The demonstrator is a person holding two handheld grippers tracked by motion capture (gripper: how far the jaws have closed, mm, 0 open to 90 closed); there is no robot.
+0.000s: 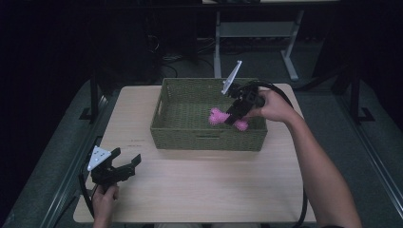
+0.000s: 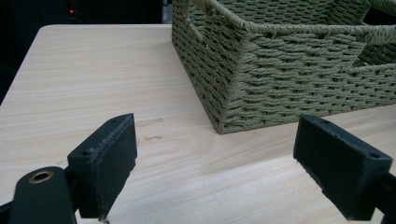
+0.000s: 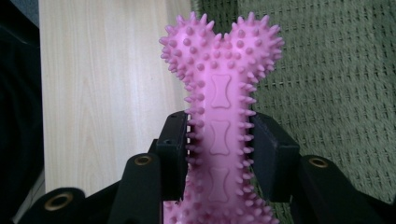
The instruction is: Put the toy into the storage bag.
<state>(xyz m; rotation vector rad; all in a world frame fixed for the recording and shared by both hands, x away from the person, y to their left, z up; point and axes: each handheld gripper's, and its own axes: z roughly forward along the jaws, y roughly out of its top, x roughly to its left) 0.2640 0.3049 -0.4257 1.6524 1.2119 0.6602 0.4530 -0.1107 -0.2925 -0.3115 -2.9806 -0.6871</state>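
A pink spiky bone-shaped toy hangs over the inside of a green woven basket that stands at the back middle of the table. My right gripper is shut on the toy's shaft, both pads pressed against it. At the table's front left corner my left gripper is open with nothing between its pads, and the basket's near corner lies a little ahead of it.
The light wooden table has bare surface in front of the basket and to its left. A metal desk frame stands on the dark floor behind the table. A black cable trails along the right forearm.
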